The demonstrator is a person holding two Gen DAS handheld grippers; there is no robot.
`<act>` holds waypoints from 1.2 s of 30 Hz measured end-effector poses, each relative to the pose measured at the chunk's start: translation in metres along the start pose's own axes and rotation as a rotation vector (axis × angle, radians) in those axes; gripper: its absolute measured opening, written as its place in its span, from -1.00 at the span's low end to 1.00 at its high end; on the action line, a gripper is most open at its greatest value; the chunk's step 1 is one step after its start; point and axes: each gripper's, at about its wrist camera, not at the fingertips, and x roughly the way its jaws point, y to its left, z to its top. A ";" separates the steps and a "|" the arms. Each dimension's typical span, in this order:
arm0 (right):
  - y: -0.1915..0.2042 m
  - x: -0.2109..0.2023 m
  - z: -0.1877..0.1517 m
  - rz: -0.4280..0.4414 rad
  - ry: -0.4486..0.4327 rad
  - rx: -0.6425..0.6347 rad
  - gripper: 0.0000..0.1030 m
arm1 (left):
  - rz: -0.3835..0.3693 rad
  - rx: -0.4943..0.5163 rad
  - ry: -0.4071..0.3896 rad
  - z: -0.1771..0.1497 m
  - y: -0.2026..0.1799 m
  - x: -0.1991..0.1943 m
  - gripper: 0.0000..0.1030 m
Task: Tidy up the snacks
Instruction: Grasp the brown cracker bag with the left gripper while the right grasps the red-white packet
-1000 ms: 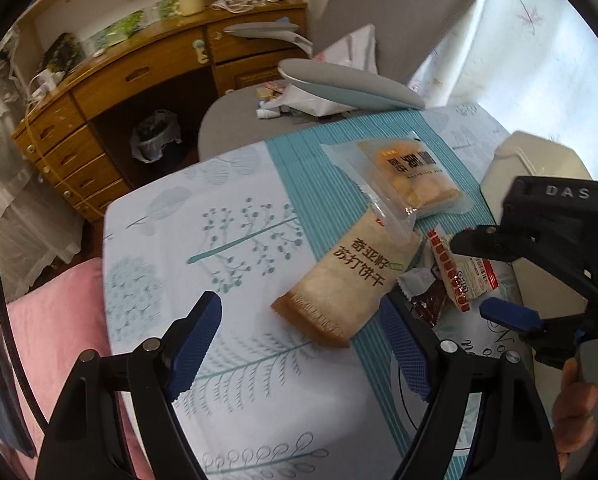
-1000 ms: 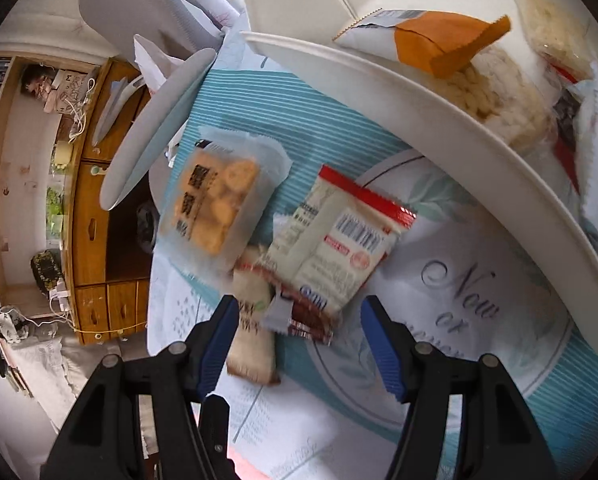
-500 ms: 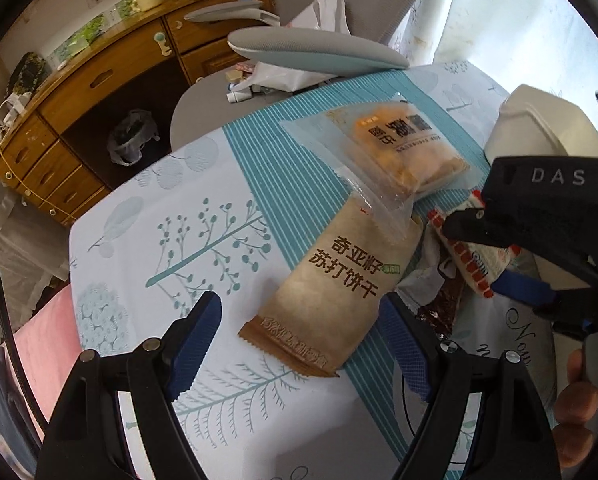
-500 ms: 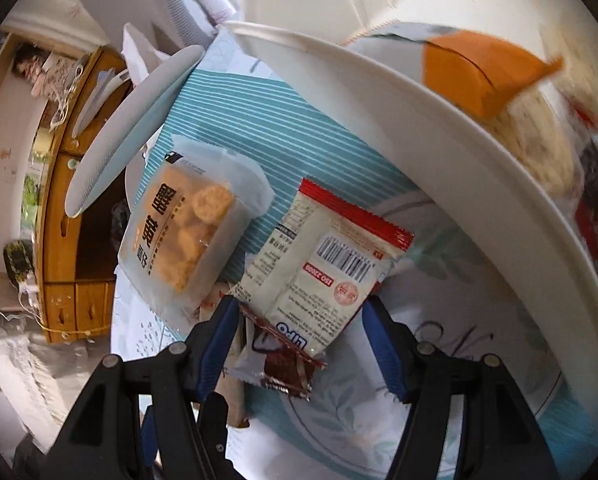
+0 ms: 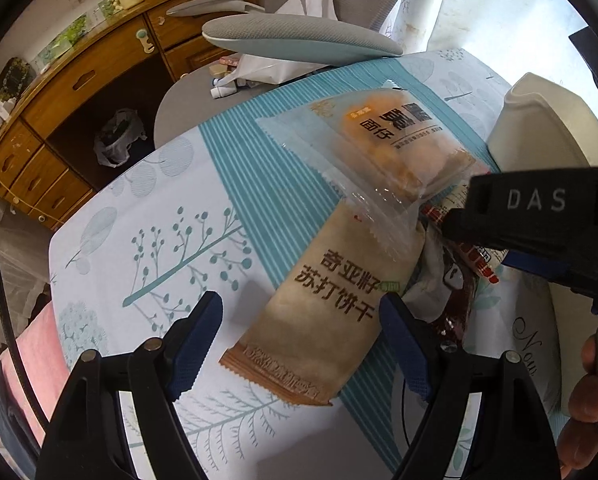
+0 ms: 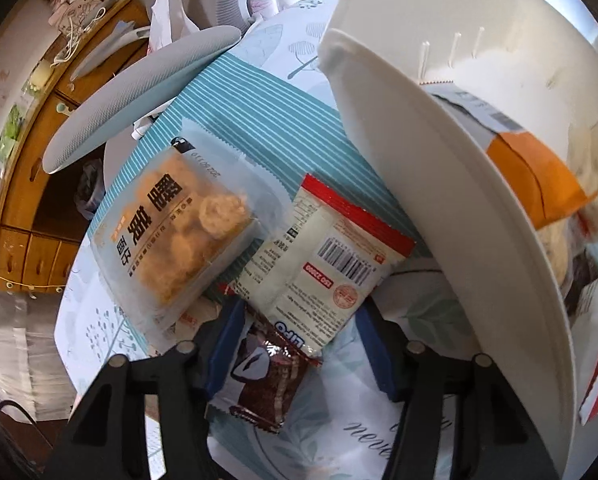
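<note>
Two grippers work the snack pile: left gripper (image 5: pixel 299 344) straddles the soda-cracker packet (image 5: pixel 331 304), jaws open; right gripper (image 6: pixel 299 344) is closing around the red-edged packet (image 6: pixel 323 264), destined for the white basket (image 6: pixel 439 184).

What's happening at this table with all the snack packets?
A person holding a tool in each hand is sorting snacks into a white tub. The right tool is closing around a red-edged white packet and a dark brown packet. The left tool hangs open over a tan cracker packet.
</note>
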 end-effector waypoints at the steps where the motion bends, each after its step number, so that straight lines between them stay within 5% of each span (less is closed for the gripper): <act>1: -0.001 0.000 0.001 -0.002 -0.002 -0.004 -0.09 | -0.007 -0.005 -0.001 0.000 0.001 0.001 0.56; 11: -0.015 -0.005 0.007 0.045 0.013 0.006 -0.49 | -0.081 -0.012 0.039 0.003 -0.001 0.012 0.56; 24: -0.020 -0.003 0.011 0.078 0.029 0.021 -0.62 | -0.038 0.023 -0.004 -0.007 -0.012 0.008 0.29; 36: -0.030 -0.006 -0.001 0.148 0.117 0.049 -0.76 | -0.024 -0.036 0.072 -0.042 -0.028 -0.009 0.18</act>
